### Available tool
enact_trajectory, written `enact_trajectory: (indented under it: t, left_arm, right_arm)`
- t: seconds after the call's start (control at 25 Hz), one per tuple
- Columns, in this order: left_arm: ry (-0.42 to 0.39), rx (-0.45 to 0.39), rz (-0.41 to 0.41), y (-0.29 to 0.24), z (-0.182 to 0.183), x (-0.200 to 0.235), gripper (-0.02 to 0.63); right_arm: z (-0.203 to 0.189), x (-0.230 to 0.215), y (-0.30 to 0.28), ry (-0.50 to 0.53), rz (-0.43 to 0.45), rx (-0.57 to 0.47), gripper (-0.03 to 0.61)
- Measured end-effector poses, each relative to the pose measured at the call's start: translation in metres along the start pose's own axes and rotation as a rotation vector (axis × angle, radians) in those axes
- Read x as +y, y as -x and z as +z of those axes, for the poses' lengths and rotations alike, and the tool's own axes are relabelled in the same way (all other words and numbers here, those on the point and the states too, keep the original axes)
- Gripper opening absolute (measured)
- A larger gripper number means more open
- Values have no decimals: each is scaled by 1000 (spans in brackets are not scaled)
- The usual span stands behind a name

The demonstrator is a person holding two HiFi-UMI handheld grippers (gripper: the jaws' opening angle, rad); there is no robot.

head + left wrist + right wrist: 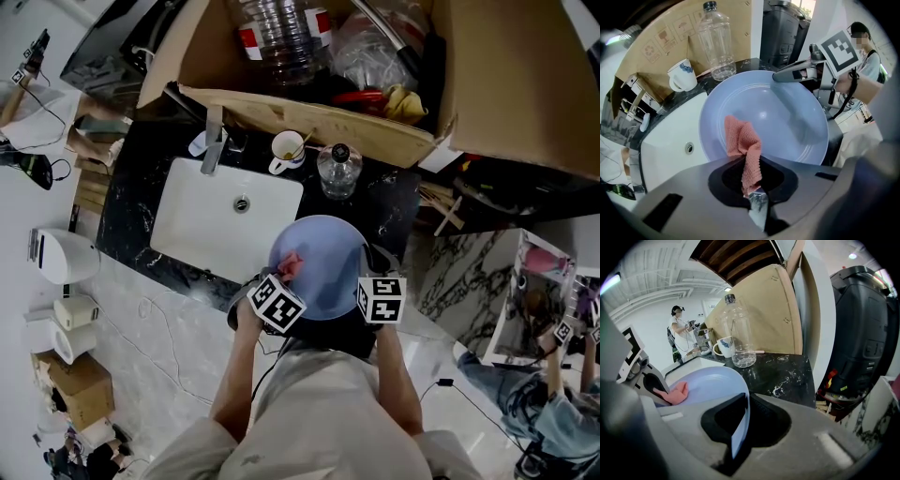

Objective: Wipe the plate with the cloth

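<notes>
A pale blue plate [319, 264] is held over the front edge of the black counter, partly above the white sink [202, 220]. My right gripper [370, 281] is shut on the plate's right rim [740, 427]. A pink knitted cloth [743, 150] hangs from my left gripper [757, 201], which is shut on its lower end. The cloth's free part lies on the plate's inner face [764, 117] near its left side. In the right gripper view the cloth [675, 392] shows on the far side of the plate [708, 385].
A clear plastic bottle [338, 172] and a white mug [287, 150] stand on the black marble counter [389, 202] behind the plate. The tap [214, 141] sits at the sink's back. A large open cardboard box [319, 122] overhangs the counter. Another person [679, 333] stands far off.
</notes>
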State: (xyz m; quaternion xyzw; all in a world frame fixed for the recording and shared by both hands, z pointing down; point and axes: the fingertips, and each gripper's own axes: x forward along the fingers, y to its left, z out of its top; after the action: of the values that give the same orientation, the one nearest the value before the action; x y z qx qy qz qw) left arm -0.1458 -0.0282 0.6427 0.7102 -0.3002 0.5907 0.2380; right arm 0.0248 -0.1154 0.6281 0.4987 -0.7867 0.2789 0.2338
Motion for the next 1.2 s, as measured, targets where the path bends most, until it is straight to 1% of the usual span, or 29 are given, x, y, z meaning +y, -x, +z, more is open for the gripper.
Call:
enact_trajectory:
  t: [0.24, 0.44, 0.68, 1.2]
  left_arm:
    - [-13, 2, -45, 2, -4, -10, 32]
    - [-30, 5, -98, 3, -7, -22, 32]
    - [-70, 15, -151, 3, -8, -36, 32]
    - [-149, 28, -212, 1, -4, -64, 32]
  right_arm:
    - [0, 0, 0, 4, -4, 1, 37]
    - [0, 0, 0, 4, -3, 1, 37]
    - [0, 0, 0, 3, -3, 0, 37]
    - [-1, 0, 0, 2, -2, -6, 37]
